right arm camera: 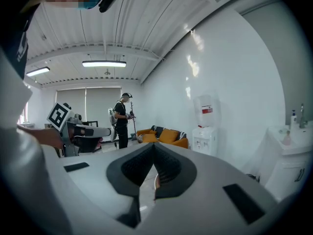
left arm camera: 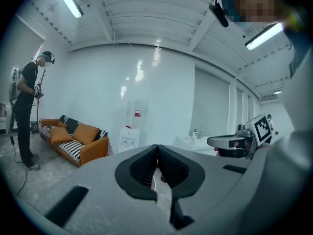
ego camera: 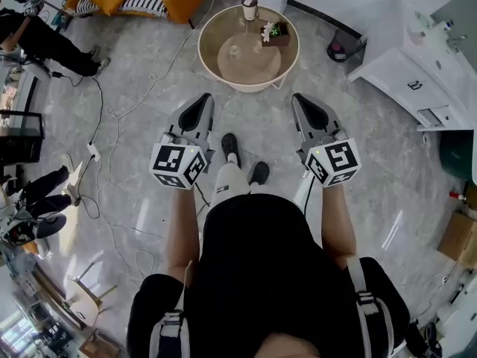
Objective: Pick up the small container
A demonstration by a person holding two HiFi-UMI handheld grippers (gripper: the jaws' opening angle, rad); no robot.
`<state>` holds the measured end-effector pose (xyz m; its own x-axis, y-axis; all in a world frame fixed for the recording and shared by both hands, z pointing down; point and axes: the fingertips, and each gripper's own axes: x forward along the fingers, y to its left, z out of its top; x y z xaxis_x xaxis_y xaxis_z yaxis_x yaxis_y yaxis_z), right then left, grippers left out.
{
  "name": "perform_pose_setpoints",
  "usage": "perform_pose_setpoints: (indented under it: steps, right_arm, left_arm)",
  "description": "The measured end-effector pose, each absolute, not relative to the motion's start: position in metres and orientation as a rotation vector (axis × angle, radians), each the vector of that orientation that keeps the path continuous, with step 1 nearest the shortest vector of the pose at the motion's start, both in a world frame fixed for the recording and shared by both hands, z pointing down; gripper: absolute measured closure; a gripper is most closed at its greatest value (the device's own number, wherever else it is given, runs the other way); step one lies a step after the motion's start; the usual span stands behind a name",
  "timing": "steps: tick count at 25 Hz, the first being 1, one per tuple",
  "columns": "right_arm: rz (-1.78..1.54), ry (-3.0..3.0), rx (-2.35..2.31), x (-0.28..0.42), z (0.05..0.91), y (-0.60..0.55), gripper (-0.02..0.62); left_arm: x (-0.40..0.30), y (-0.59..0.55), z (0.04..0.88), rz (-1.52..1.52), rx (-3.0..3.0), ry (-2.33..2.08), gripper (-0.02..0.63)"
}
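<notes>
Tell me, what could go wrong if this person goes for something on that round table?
1. Cables trail over the floor on the left, a tripping hazard.
2. A cup and a plant box stand on the table. A careless reach might knock them over.
3. The left gripper and right gripper both have shut fingers, so they would push things rather than grasp them unless opened first.

Orange sofa (ego camera: 186,0) top left; round table (ego camera: 223,22) beside it; white cabinet (ego camera: 402,58) right; water dispenser (left arm camera: 133,131) against wall.
</notes>
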<state>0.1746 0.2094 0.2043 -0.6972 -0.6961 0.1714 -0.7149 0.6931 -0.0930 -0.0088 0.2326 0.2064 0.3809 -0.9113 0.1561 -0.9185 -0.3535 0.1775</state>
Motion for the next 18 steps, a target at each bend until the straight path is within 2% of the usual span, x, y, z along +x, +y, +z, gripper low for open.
perform_pose_setpoints:
  steps: [9,18]
  right_arm:
    - [0.258,-2.736,1.178,0.16,0.215,0.167,0.592]
    - [0.26,-2.721,1.167,0.111,0.217,0.091,0.591]
  left_arm:
    - [-0.023,0.186,0.219,0.047,2.408,-1.589,0.588]
    - [-0.071,0.102,0.225,0.023,2.413,-1.565,0.588]
